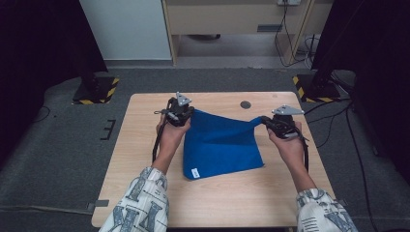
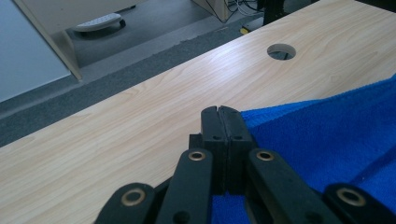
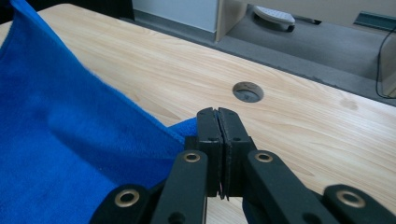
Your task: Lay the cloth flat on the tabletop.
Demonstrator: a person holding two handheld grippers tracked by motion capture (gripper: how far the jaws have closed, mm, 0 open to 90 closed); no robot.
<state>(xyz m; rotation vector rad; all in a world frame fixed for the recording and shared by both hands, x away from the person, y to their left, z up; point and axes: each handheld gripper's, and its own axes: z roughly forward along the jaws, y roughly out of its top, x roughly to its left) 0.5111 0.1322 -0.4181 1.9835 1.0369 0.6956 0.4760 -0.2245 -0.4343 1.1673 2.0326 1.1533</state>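
Seen from above: a light wooden table on grey carpet, bearing a bright blue square cloth. Lifted at its two far corners, the cloth sagged between them while its near edge lay flat on the wood, a small white label at the near left corner. Gripped at the left corner by the black left gripper, at the right by the black right gripper, each clamped tight. Visible beyond the cloth: a round cable hole.
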